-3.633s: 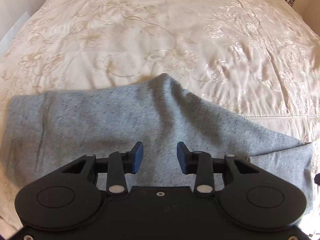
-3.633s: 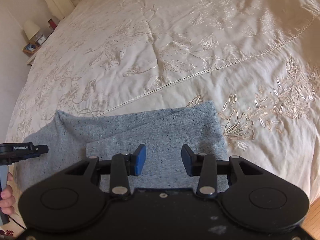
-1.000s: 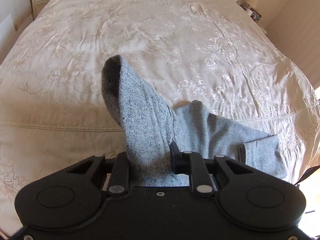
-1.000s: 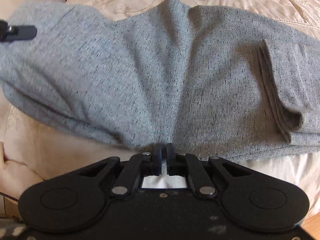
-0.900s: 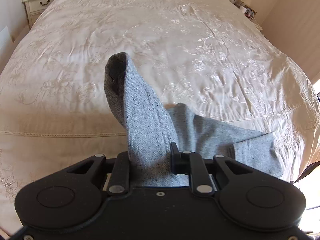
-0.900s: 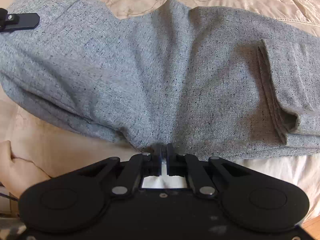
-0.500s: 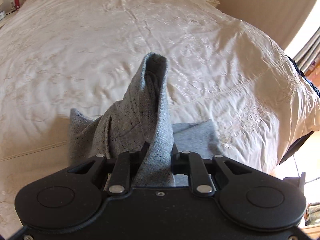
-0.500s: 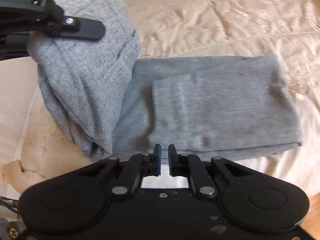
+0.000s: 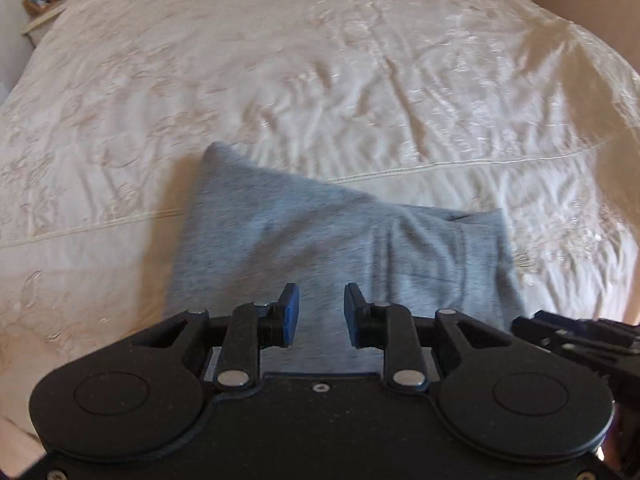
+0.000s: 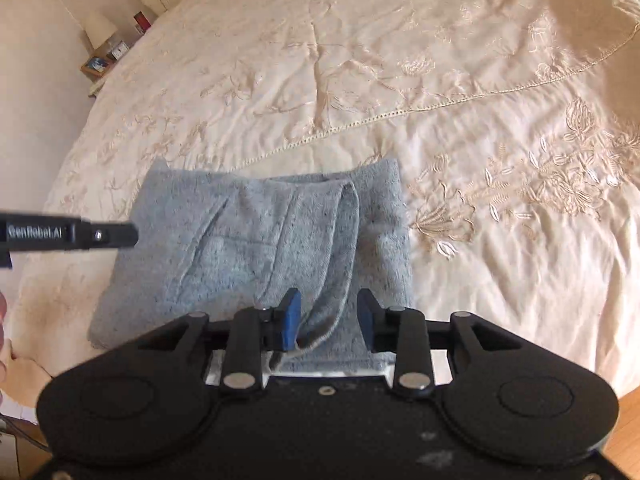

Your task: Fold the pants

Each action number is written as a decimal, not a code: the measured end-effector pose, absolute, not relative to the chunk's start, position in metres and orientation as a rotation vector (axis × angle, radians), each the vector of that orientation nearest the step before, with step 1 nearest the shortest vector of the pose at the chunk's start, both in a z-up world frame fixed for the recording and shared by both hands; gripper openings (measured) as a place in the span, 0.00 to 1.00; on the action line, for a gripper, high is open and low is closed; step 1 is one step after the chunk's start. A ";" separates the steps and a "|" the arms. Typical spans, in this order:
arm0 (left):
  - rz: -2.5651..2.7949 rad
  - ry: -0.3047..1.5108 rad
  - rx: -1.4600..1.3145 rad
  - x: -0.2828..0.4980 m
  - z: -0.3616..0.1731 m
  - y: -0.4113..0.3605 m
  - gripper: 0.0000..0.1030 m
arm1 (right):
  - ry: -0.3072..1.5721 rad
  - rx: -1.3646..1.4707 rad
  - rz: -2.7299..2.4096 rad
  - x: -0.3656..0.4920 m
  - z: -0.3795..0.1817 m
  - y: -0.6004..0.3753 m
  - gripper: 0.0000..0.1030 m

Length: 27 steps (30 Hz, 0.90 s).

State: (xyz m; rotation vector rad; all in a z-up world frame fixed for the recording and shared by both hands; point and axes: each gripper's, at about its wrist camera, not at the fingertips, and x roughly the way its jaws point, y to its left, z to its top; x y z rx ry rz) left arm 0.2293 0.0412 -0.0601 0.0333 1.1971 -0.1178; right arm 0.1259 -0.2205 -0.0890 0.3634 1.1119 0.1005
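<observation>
Pants (image 10: 256,248), one grey pair, lie folded into a thick squarish bundle on the cream embroidered bedspread (image 10: 400,60), sitting in the lower middle of both views near the bed's close edge. One drawstring loop (image 10: 348,248) trails down the top layer toward the bottom of the right wrist view, and one slanted pocket seam shows left of it.

Two grippers hang over the bundle. The left gripper (image 9: 318,314) has its two blue-padded fingers apart and widening, with only the flat cloth beneath them, nothing pinched. The right gripper (image 10: 329,320) is also spreading, its pads clear of the fabric, the drawstring's end lying between them but not clamped. Each gripper pokes into the other's view from the side.

At the upper left of the right wrist view stands one bedside table (image 10: 98,68) with one white lamp (image 10: 100,28).
</observation>
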 end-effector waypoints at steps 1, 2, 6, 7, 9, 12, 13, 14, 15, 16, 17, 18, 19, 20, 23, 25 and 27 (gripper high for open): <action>-0.088 1.217 0.026 0.228 -0.067 0.052 0.32 | 1.119 0.387 0.108 0.134 -0.094 -0.220 0.37; -0.069 1.238 0.016 0.227 -0.076 0.062 0.32 | 1.139 0.412 0.111 0.145 -0.099 -0.218 0.37; -0.039 1.394 0.001 0.216 -0.132 0.086 0.33 | 1.255 0.519 0.089 0.162 -0.132 -0.216 0.40; -0.045 1.410 -0.014 0.213 -0.142 0.089 0.33 | 1.270 0.534 0.079 0.164 -0.140 -0.216 0.40; -0.051 1.397 -0.050 0.210 -0.146 0.093 0.32 | 1.286 0.552 0.074 0.166 -0.148 -0.216 0.41; -0.065 1.336 -0.123 0.207 -0.131 0.105 0.30 | 1.291 0.558 0.101 0.170 -0.147 -0.211 0.42; -0.063 1.302 -0.152 0.204 -0.123 0.113 0.31 | 1.296 0.564 0.110 0.171 -0.146 -0.210 0.42; -0.049 1.266 -0.179 0.201 -0.113 0.122 0.31 | 1.299 0.567 0.107 0.172 -0.146 -0.208 0.41; -0.033 1.244 -0.192 0.199 -0.107 0.129 0.31 | 1.306 0.561 0.103 0.174 -0.145 -0.206 0.33; -0.009 1.220 -0.205 0.199 -0.099 0.137 0.31 | 1.307 0.554 0.115 0.175 -0.143 -0.204 0.16; 0.017 1.204 -0.212 0.198 -0.093 0.146 0.31 | 1.295 0.542 0.123 0.177 -0.138 -0.202 0.14; 0.036 1.196 -0.217 0.198 -0.089 0.154 0.31 | 1.275 0.525 0.123 0.177 -0.132 -0.200 0.12; 0.051 1.193 -0.219 0.198 -0.086 0.162 0.31 | 1.259 0.509 0.128 0.177 -0.125 -0.198 0.11; 0.065 1.195 -0.212 0.199 -0.085 0.169 0.31 | 1.235 0.483 0.140 0.179 -0.117 -0.197 0.11; 0.090 1.203 -0.185 0.198 -0.082 0.182 0.30 | 1.148 0.396 0.165 0.179 -0.086 -0.192 0.09; 0.084 1.220 -0.190 0.198 -0.084 0.184 0.30 | 1.101 0.347 0.159 0.180 -0.070 -0.192 0.09; 0.063 1.232 -0.191 0.196 -0.086 0.180 0.30 | 1.075 0.289 0.126 0.182 -0.064 -0.199 0.09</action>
